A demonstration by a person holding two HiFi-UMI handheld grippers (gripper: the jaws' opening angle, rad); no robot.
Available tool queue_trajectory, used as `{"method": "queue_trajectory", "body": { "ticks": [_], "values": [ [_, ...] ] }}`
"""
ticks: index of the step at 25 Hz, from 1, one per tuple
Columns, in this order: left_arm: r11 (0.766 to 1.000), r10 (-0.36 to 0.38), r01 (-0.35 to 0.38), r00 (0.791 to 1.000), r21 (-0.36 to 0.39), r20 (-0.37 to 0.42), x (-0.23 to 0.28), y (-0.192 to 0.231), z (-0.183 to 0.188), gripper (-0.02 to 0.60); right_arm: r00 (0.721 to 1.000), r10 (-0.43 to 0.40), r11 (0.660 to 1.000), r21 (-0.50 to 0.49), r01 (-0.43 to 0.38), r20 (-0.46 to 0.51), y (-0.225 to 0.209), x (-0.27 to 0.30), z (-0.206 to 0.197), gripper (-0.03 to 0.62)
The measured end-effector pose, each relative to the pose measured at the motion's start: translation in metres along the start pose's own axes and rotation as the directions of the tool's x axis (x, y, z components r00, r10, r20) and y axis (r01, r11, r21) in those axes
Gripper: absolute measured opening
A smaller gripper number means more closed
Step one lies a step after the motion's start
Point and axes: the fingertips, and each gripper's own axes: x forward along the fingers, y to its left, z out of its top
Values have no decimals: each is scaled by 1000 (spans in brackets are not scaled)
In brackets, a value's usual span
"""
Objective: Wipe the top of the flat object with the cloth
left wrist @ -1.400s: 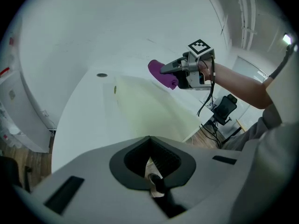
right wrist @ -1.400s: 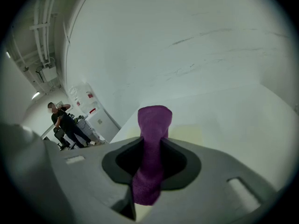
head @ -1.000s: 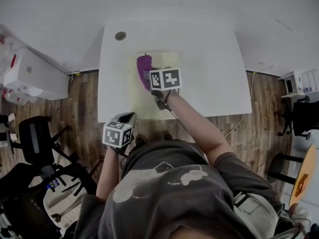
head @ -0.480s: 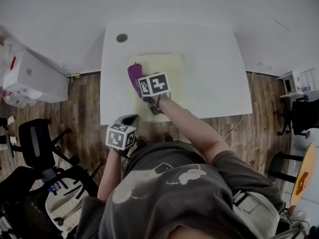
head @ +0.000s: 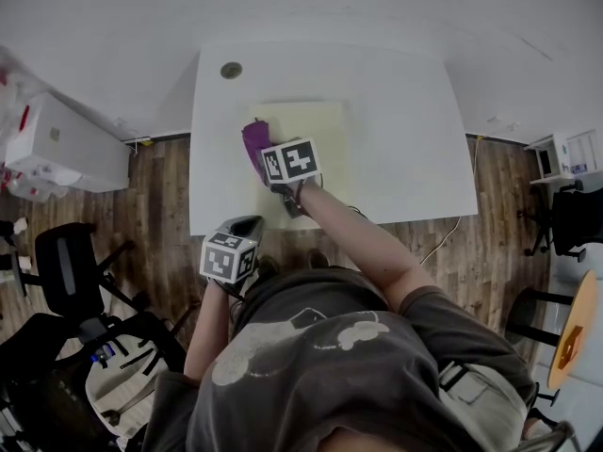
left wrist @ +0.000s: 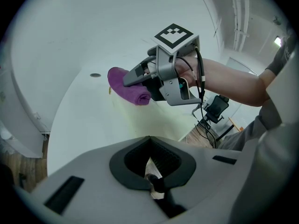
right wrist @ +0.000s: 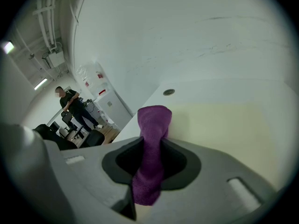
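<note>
- Comparing with one second ago, the right gripper (head: 264,158) and the purple terry cloth (head: 252,139) sit further left and nearer the person. Over the last half second nothing shifts.
- The right gripper's jaws are clamped on the cloth (right wrist: 153,125), a soft rolled bundle with a fine looped pile that projects forward past the jaw tips.
- The cloth rests on the left edge zone of the pale yellow flat rectangular sheet (head: 320,139).
- The sheet lies matte and flat on the smooth white rectangular table (head: 396,111).
- The left gripper (head: 245,224) holds its jaws drawn narrow, gripping nothing. It hangs off the table's near edge above the wood-plank floor (head: 160,177), position unchanged.
- A small round grey disc (head: 231,70) lies near the table's far-left corner, well apart from the sheet.
</note>
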Motion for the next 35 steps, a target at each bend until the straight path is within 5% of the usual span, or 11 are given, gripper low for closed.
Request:
{"method": "queue_trajectory", "body": {
  "ticks": [35],
  "values": [
    [1000,28,-28,1000,-10,-8,1,0,-1,-2,992,-124,987,102,121,28,-91,-57,-26,92]
  ]
}}
